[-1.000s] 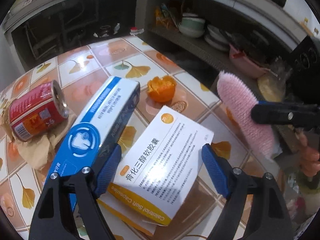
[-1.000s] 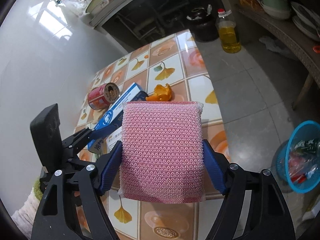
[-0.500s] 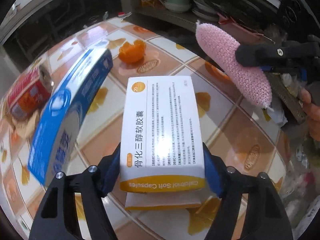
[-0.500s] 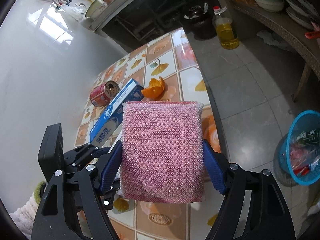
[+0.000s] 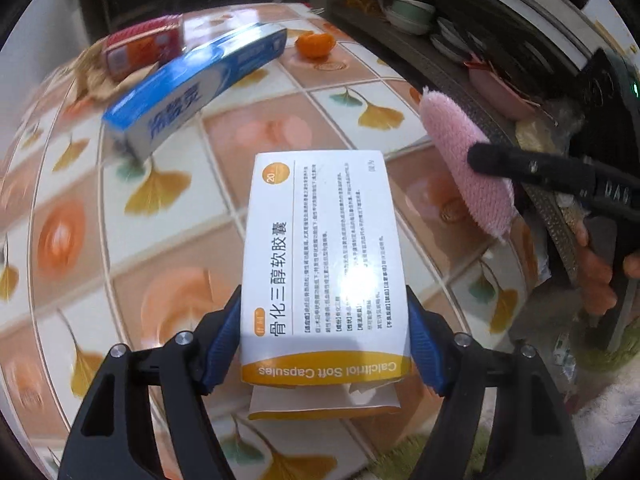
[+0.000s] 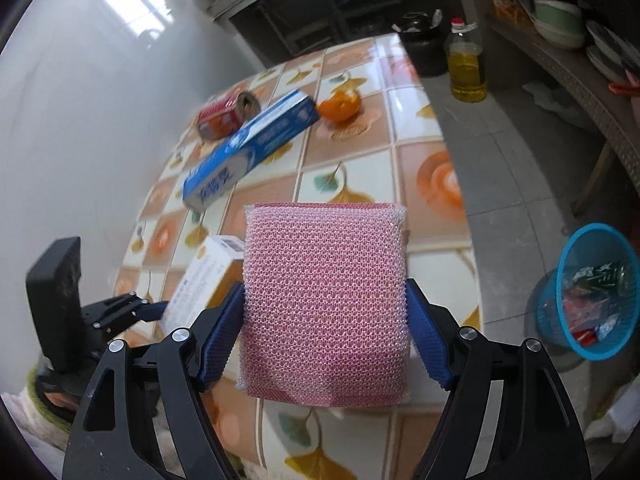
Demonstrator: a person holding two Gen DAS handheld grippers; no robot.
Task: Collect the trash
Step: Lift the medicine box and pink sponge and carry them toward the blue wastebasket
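One can (image 6: 224,117); two boxes (image 6: 250,146) (image 5: 324,264); one sponge (image 6: 326,304); one orange peel (image 6: 340,106); one basket (image 6: 592,292)

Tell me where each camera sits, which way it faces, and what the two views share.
Left wrist: behind the left tongs, angled down at the tiled table; tongs shut on the capsule box; a hand shows at right.
Right wrist: behind the right tongs, angled down across table and floor toward the blue bin; tongs shut on the pink sponge.
Shared: both loads, blue carton, red can, orange peel.
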